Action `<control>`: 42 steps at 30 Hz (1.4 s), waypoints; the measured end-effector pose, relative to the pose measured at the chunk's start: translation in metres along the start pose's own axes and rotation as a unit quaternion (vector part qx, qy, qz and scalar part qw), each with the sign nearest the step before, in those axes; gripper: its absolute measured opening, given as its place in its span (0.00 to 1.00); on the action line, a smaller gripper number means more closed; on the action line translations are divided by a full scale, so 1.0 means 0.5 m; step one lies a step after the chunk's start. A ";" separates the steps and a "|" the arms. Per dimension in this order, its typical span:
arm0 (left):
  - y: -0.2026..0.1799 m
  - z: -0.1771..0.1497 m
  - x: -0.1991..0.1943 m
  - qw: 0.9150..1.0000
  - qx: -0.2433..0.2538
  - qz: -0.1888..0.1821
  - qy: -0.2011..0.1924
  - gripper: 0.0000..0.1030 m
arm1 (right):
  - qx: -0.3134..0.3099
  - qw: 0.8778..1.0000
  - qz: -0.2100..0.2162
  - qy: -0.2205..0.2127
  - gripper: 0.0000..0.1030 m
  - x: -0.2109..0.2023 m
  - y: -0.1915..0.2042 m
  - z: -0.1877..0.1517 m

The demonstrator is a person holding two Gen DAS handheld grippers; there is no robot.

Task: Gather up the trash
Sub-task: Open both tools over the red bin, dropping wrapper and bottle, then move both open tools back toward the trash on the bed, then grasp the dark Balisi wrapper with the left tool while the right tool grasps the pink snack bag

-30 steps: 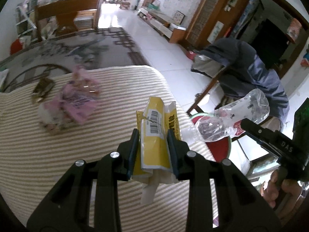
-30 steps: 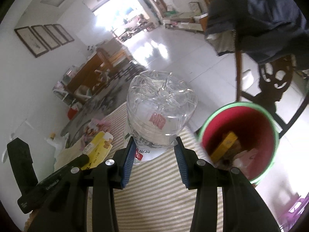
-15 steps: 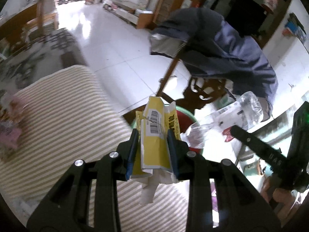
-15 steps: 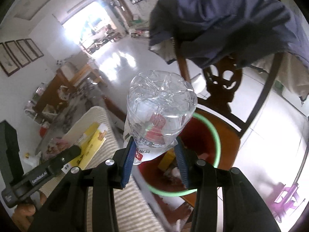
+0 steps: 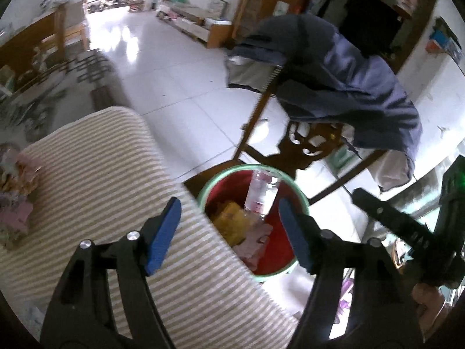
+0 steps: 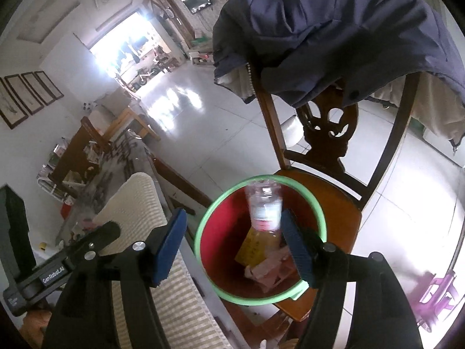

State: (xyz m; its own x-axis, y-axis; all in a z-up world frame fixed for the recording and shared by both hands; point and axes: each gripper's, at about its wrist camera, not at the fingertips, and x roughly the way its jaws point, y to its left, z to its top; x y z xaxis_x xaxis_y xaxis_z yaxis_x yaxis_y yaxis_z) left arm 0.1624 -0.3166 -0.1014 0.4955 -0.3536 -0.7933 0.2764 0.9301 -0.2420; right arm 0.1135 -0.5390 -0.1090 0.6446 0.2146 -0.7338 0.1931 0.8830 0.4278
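Left wrist view: the left gripper (image 5: 229, 229) is spread wide with nothing between its blue pads, hanging over the table's (image 5: 96, 180) right edge and the bin (image 5: 299, 200). The bin sits on the chair (image 5: 255, 122) just past that edge. Inside it a bottle (image 5: 261, 195) leans against the far wall, cap end down, its long axis running roughly away from the camera; a yellow pack (image 5: 229, 224) and pinkish scraps lie at its foot. The remaining trash, a pink wrapper pile (image 5: 17, 189), lies near the table's left edge, well apart from both grippers and behind the left one's line of sight. The right gripper's body shows at the right margin.

Right wrist view: the right gripper (image 6: 232, 244) is likewise splayed and empty, directly above the bin (image 6: 203, 226). The bottle (image 6: 263, 206) stands slanted in it. The pile appears only as a faint blur far left, so the left hand is probably nearer; the next reach likely swings back leftward across the table.
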 end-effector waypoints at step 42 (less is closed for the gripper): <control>0.825 -0.018 -0.030 0.966 -0.115 0.219 0.074 0.49 | -0.079 0.994 0.018 0.069 0.67 0.025 0.402 -0.290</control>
State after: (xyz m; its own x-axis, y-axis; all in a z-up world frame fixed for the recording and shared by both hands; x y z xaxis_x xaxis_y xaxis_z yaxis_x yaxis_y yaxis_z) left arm 0.2615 0.0736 -0.1942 0.3960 0.0802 -0.9147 -0.1311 0.9909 0.0302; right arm 0.0533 -0.2983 -0.1087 0.5393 0.2934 -0.7893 0.0455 0.9258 0.3752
